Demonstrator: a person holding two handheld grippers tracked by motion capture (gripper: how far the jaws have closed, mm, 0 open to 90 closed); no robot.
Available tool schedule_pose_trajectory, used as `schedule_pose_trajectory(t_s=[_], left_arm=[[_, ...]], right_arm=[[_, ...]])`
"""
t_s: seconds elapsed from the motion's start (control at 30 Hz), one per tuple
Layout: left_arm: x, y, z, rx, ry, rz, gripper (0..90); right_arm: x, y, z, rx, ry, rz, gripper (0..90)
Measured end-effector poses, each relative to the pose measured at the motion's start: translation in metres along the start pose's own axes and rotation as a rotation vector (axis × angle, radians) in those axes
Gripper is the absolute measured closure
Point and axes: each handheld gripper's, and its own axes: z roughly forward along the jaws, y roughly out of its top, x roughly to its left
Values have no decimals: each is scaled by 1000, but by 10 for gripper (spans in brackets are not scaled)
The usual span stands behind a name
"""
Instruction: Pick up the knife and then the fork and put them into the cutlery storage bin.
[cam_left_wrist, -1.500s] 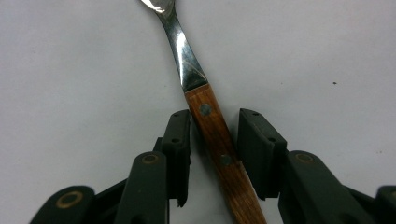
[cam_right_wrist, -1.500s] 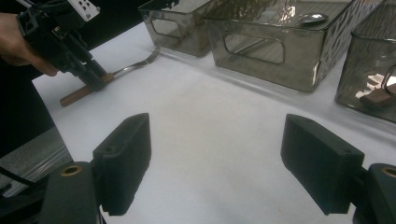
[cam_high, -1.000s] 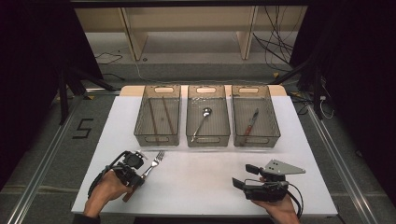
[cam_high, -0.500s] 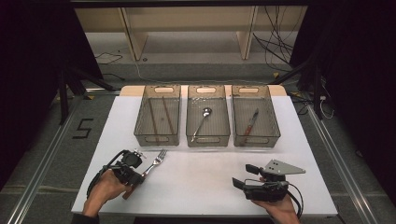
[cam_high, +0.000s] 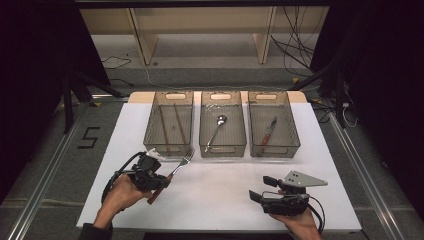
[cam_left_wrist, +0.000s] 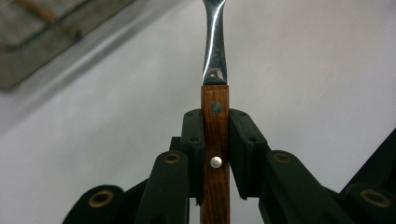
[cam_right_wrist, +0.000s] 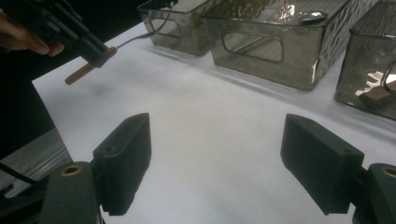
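Nearest the person, the left tool (cam_high: 159, 181) is clamped on the wooden handle of a fork (cam_high: 176, 167); in the left gripper view the two pads press the handle from both sides, with the steel neck running straight out ahead of the jaws. In the high view the fork is held just above the white table (cam_high: 220, 200), its long axis slanting from the handle end near the person up and to the right, tines pointing at the gap between the left bin (cam_high: 170, 125) and the middle bin (cam_high: 222, 125). The right tool (cam_high: 257, 189) hangs over the near right of the table, jaws wide with nothing between them, well apart from the fork. Farther off, the left bin holds chopsticks (cam_high: 172, 125), the middle a spoon (cam_high: 216, 130), the right bin (cam_high: 272, 125) a knife (cam_high: 269, 131). The left bin lies just ahead of the tines, so the left hand is judged the one to carry the fork on.
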Motion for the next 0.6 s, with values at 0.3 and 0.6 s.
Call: schedule_pose_trajectory(t_s=[0.3, 0.6], left_arm=[[-17, 49, 7, -126, -61, 35, 761], [-26, 89, 13, -217, -102, 44, 761]], right_arm=[[-1, 0, -2, -8, -3, 2, 253], [1, 1, -1, -2, -2, 2, 253]])
